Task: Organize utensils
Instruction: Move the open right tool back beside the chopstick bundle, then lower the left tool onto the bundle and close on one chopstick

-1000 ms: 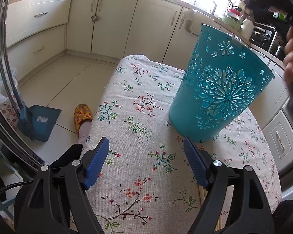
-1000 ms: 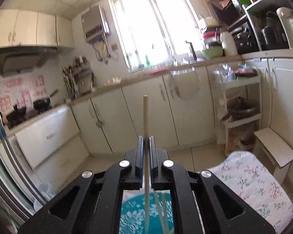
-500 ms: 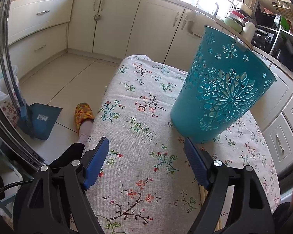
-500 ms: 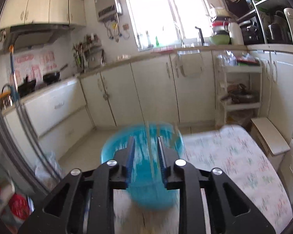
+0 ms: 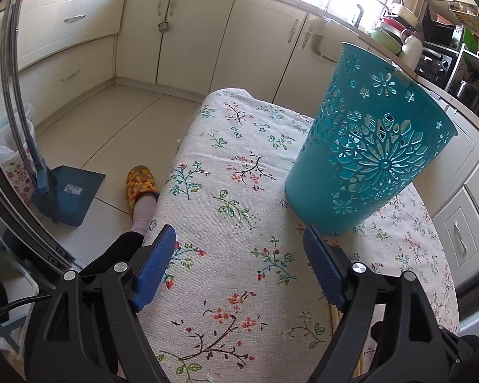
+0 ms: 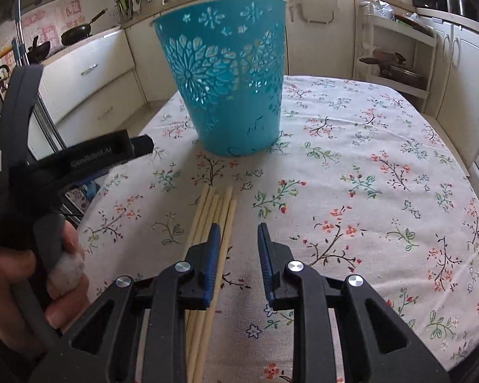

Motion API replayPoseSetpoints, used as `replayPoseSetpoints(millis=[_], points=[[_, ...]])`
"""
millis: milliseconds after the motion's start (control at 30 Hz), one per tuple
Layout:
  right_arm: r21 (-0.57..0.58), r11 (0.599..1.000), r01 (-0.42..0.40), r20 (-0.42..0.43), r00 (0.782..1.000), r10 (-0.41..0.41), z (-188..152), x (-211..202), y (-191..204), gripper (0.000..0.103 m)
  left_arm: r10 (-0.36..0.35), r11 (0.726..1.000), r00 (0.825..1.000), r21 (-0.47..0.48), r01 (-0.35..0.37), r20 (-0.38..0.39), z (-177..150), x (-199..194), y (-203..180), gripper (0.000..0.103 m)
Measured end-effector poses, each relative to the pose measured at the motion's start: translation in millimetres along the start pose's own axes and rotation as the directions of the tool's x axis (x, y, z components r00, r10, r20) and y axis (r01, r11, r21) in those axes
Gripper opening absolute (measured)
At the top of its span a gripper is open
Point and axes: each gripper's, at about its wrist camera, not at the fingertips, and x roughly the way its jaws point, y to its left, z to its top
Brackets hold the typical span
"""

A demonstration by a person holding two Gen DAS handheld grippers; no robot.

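Cream kitchen cabinets (image 5: 188, 32) ring a table under a floral tablecloth (image 6: 367, 175), where a teal cut-out basket (image 6: 230, 79) stands upright at twelve o'clock from the right gripper (image 6: 238, 249). Its jaws are narrowly parted and closing with nothing between them, the bundle of wooden chopsticks (image 6: 215, 210) lying on the cloth just at their nine o'clock, partly under the left finger. Spread wide and empty, the left gripper (image 5: 239, 255) hovers with the basket at its two o'clock; its side reads "GenRobot.AI" in the right wrist view.
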Motion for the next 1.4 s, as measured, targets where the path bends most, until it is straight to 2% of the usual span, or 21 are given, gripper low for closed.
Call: replayPoseSetpoints(millis=[100, 500, 667, 800, 967, 1067, 1133, 1233, 1400], points=[[-0.015, 1.0, 0.011, -0.028, 1.0, -0.011, -4.5, 5.2, 0.7, 0.023, -0.001, 1.0, 1.0, 0.0, 0.001, 0.0, -0.3, 0.0, -0.4, 0.078], [-0.066, 0.998, 0.001, -0.046, 0.999, -0.004, -17.4, 0.3, 9.1, 0.022, -0.005, 1.0, 1.0, 0.0, 0.005, -0.001, -0.7, 0.9, -2.4, 0.079], [-0.046, 0.999, 0.004, -0.066, 0.998, -0.007, -19.0, 2.0, 0.9, 0.018, -0.005, 1.0, 1.0, -0.001, 0.005, -0.001, -0.8, 1.1, -2.3, 0.079], [-0.089, 0.996, 0.025, -0.06, 0.998, -0.031, -21.0, 2.9, 5.5, 0.015, -0.005, 1.0, 1.0, 0.009, 0.005, -0.005, -0.9, 1.3, -3.8, 0.079], [-0.018, 0.999, 0.041, -0.047, 0.998, -0.042, -15.2, 4.9, -18.3, 0.01, -0.056, 0.984, 0.994, 0.162, 0.07, -0.09, -20.9, -10.7, -27.8, 0.079], [0.012, 1.0, 0.026, -0.039, 0.999, -0.025, -14.5, 3.9, -26.5, 0.01, -0.052, 0.957, 0.992, 0.278, 0.083, -0.117, -40.8, -18.7, -48.2, 0.079], [-0.001, 1.0, 0.03, -0.034, 0.999, -0.03, -15.4, 3.4, -24.1, 0.01, -0.05, 0.948, 0.988, 0.305, 0.093, -0.146, -47.6, -16.2, -56.1, 0.079], [0.0, 1.0, 0.017, -0.033, 0.999, -0.017, -16.4, 2.1, -25.1, 0.01, -0.015, 0.945, 0.985, 0.321, 0.07, -0.169, -51.9, -11.2, -60.4, 0.079], [0.007, 1.0, 0.003, -0.032, 0.999, -0.003, -17.6, 0.2, -25.6, 0.01, 0.015, 0.938, 0.986, 0.343, 0.044, -0.169, -55.9, -9.7, -64.5, 0.079]])
